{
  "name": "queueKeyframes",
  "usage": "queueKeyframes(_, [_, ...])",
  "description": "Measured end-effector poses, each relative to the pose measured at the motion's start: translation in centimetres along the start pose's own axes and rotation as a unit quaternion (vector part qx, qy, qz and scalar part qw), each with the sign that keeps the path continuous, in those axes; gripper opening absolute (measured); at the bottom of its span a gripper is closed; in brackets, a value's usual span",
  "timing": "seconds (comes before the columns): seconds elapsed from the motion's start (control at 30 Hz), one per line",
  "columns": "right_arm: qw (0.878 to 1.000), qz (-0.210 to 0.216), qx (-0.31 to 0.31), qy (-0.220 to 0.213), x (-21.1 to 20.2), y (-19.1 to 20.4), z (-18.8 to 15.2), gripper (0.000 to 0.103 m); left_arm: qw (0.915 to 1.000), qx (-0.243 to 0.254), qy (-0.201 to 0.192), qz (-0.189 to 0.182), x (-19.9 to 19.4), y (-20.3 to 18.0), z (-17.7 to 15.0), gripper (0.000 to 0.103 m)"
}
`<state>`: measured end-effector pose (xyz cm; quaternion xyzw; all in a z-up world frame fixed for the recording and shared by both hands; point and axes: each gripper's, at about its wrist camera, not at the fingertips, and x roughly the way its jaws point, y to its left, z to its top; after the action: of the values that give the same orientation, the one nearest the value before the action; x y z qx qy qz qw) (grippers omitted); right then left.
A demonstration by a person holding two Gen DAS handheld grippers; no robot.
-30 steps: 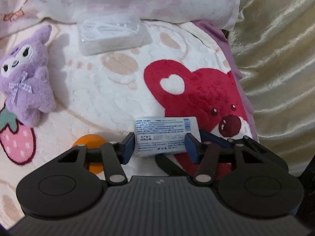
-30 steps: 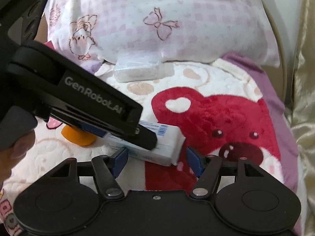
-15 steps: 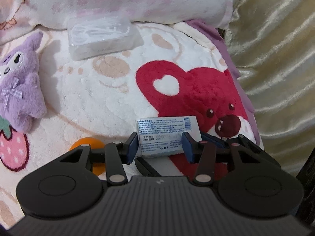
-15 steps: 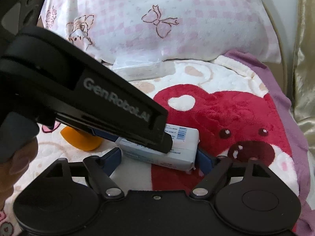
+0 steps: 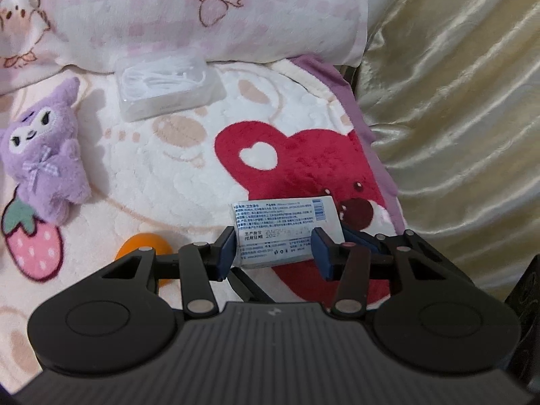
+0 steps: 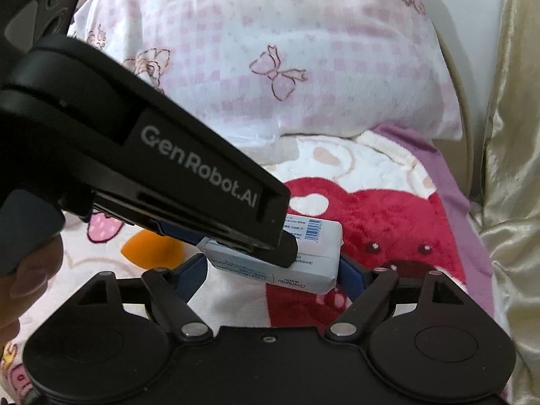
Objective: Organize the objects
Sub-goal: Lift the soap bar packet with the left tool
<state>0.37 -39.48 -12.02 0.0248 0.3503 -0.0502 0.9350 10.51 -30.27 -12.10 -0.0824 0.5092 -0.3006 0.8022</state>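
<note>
Left gripper [image 5: 274,251]: clamped on white tissue pack [image 5: 287,227], above blanket [image 5: 162,168].
Right gripper [image 6: 271,275]: spread wide around pack; pad contact seemingly none.
Nearby: orange ball [image 5: 141,244].

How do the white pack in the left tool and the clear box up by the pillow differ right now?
The pack is opaque white paper wrap with blue print and a barcode; the box is see-through plastic with white items inside. The pack is clamped between the left tool's pads; the box lies free on the blanket, touching the pillow. The pack looks slimmer than the box. Both are rectangular and pale.
</note>
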Motion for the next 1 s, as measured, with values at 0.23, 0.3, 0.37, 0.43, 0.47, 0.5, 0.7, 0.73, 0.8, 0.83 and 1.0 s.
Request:
queueKeyframes(0.23, [1.0,0.018,-0.001,0.004,-1.9,0.8,1.4,0.086,1.0,-0.002,0.008,0.005,-3.1,-0.2,0.4,0.046])
queueKeyframes(0.3, [1.0,0.027,0.003,0.009,-1.9,1.1,1.6,0.087,0.9998,0.004,0.011,0.014,-3.8,-0.2,0.3,0.046])
queueKeyframes(0.37, [0.999,0.029,0.0,0.017,-1.8,1.7,1.7,0.087,0.9997,-0.002,0.017,0.018,-4.2,0.2,0.1,0.046])
queueKeyframes(0.43, [0.999,0.034,0.003,0.021,-2.0,2.1,1.7,0.087,0.9996,-0.007,0.016,0.02,-4.9,0.6,-0.2,0.046])
queueKeyframes(0.47, [0.999,0.038,0.006,0.023,-2.0,2.2,1.6,0.087,0.9996,-0.008,0.016,0.021,-5.2,0.8,-0.3,0.046])
queueKeyframes(0.5, [0.999,0.042,0.009,0.026,-2.3,2.8,1.5,0.087,0.9996,-0.01,0.018,0.02,-5.7,1.1,-0.5,0.046])
queueKeyframes(0.7, [0.998,0.057,-0.005,0.032,-3.8,4.8,1.8,0.088,0.9995,-0.026,0.012,0.01,-8.8,2.7,-1.7,0.043])
queueKeyframes(0.73, [0.998,0.058,-0.008,0.031,-4.0,5.1,1.9,0.088,0.9995,-0.027,0.009,0.011,-9.5,3.1,-1.9,0.041])
queueKeyframes(0.8, [0.997,0.064,-0.019,0.035,-4.3,6.2,2.1,0.088,0.9994,-0.031,0.008,0.012,-10.6,3.7,-2.2,0.039])
queueKeyframes(0.83, [0.997,0.065,-0.023,0.036,-4.5,6.8,2.1,0.089,0.9994,-0.033,0.008,0.011,-11.1,4.1,-2.3,0.039])
queueKeyframes(1.0, [0.995,0.08,-0.037,0.049,-4.2,9.4,2.2,0.089,0.999,-0.033,0.011,0.027,-13.6,5.6,-3.3,0.039])
